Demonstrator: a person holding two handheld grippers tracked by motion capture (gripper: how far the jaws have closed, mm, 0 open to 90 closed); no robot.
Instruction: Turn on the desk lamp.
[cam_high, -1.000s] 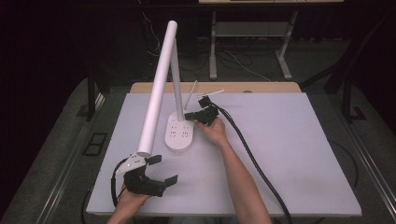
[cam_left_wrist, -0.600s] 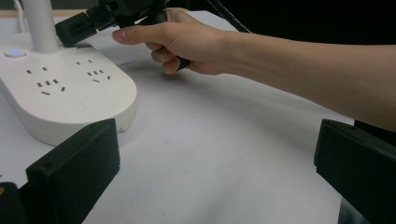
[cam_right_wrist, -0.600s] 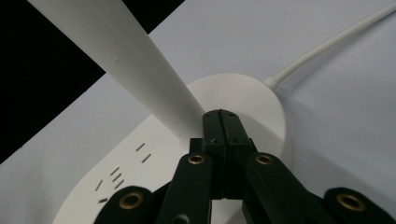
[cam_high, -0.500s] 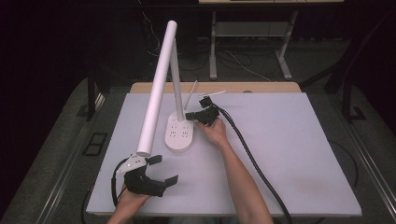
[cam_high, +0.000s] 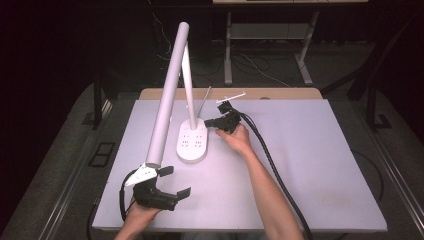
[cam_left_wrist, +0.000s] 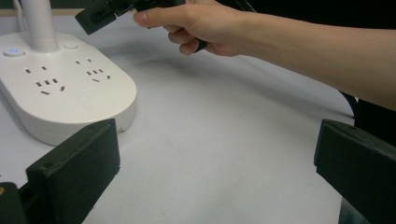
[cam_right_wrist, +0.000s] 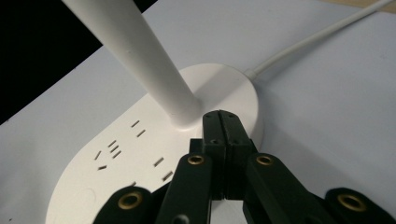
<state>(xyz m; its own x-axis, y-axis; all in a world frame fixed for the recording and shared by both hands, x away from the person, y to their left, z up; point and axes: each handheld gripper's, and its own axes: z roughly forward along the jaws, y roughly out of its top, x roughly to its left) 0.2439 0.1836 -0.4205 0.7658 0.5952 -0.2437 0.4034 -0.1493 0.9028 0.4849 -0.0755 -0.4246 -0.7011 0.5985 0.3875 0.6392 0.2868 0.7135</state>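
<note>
**Closed tongs at the lamp base**

The white lamp base (cam_high: 193, 142), with sockets on top, stands left of the counter (cam_high: 310, 165) middle; its long axis runs away from the person. The right tongs (cam_right_wrist: 220, 122) are clenched on nothing, tips just over the base's far end, beside the lamp pole (cam_right_wrist: 140, 56). The left tongs (cam_high: 172, 182) are released, resting near the front edge, well apart. The right hand is nearer.

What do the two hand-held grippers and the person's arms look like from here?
Both are black. The left hand-held gripper has blocky rectangular jaws, a grey three-cornered plate on top and a looping black cable. The right hand-held gripper has brass-coloured screws along its linkages, and a thick black cable trails from it. The forearms are bare, with no sleeves in view.
</note>
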